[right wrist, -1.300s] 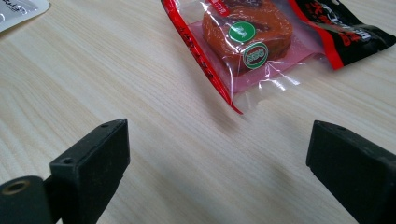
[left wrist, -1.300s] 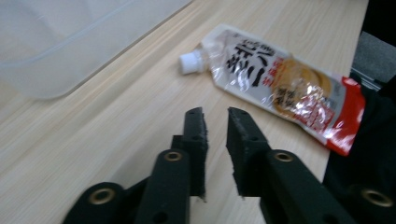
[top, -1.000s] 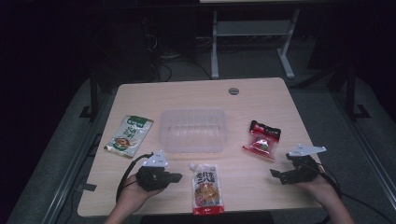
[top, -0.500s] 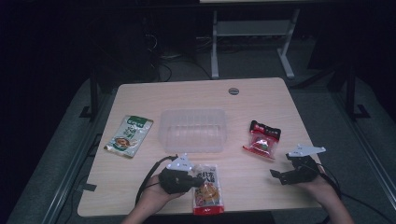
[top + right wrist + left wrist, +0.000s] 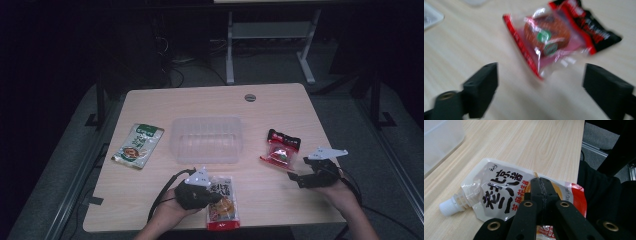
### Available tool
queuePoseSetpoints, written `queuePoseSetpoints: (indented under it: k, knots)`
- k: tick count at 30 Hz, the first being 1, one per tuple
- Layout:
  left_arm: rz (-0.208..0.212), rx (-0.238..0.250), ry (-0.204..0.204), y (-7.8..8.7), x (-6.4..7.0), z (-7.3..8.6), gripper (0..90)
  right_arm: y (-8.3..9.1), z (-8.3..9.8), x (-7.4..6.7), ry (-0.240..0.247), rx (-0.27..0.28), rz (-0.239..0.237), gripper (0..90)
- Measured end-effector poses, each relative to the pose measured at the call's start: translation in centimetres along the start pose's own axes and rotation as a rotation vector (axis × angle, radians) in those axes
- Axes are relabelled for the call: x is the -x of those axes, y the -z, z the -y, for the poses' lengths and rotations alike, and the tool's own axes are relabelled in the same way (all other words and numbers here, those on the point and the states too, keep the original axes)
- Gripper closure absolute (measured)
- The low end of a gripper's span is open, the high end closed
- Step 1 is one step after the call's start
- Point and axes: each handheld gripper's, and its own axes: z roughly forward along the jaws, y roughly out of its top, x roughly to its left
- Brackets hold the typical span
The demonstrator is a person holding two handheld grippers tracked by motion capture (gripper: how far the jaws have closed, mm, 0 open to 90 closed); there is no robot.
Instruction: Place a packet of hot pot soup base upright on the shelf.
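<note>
Here, left gripper (image 5: 541, 185) clenched with nothing between its jaws, hovering over the spouted pouch (image 5: 499, 192), right gripper (image 5: 540, 82) spread, just been narrowing, nothing between, facing red snack packet (image 5: 554, 37).

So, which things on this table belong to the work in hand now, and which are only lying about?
In hand:
- spouted sauce pouch, under the shut left gripper
- red snack packet, in front of the open right gripper, whose jaws have just been closing
- probably the clear plastic tub, as a likely container

Lying about:
- green pouch
- table's cable grommet
</note>
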Motion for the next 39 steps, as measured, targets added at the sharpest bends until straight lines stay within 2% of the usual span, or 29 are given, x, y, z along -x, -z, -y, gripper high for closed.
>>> queuePoseSetpoints:
  k: [2, 3, 6, 8, 9, 10, 13, 19, 23, 26, 27, 29, 39]
  knots:
    - [0.000, -0.002, -0.002, 0.0, 0.0, 0.0, 89.6, 0.0, -0.8, 0.3, -0.012, 0.013, 0.004, 31.7]
    - [0.000, -0.002, -0.002, 0.0, 0.0, 0.0, 89.5, -0.1, -1.1, 0.3, -0.011, 0.015, 0.010, 36.1]
    - [-0.001, -0.004, -0.004, 0.0, 0.0, 0.0, 89.5, -0.7, -1.9, 0.7, -0.003, 0.007, 0.035, 57.7]
    - [-0.001, -0.004, -0.002, 0.0, 0.0, 0.1, 89.6, -1.0, -2.4, 1.1, -0.007, 0.011, 0.032, 70.2]
    - [-0.001, -0.004, -0.002, 0.0, 0.0, 0.1, 89.6, -1.0, -2.4, 1.1, -0.007, 0.011, 0.032, 70.2]
    - [-0.001, -0.004, 0.000, 0.0, 0.0, 0.1, 89.6, -1.4, -3.1, 1.5, -0.009, 0.012, 0.035, 80.4]
    - [-0.002, -0.002, -0.010, 0.0, -0.2, 0.1, 89.5, -2.0, -3.9, 1.8, -0.006, 0.018, 0.035, 89.3]
    - [0.000, 0.000, -0.004, 0.0, -0.1, 0.2, 89.5, -3.4, -4.9, 2.8, 0.010, 0.001, 0.051, 89.6]
    - [0.003, -0.004, -0.008, 0.0, -0.1, 0.2, 89.6, -4.4, -5.2, 3.6, -0.014, 0.009, 0.046, 89.7]
    - [0.005, -0.007, -0.009, -0.1, -0.1, 0.2, 89.5, -5.0, -5.1, 3.8, -0.005, -0.005, 0.050, 89.7]
    - [0.005, -0.005, -0.008, -0.1, -0.1, 0.2, 89.6, -5.2, -5.0, 3.9, 0.014, -0.015, 0.054, 89.7]
    - [0.008, -0.007, -0.010, -0.1, -0.1, 0.2, 89.5, -5.5, -4.8, 3.7, 0.023, -0.044, 0.053, 89.7]
    - [0.013, -0.007, -0.013, 0.2, 0.0, 0.3, 89.6, -5.3, -4.9, 2.4, 0.071, -0.074, 0.004, 89.7]
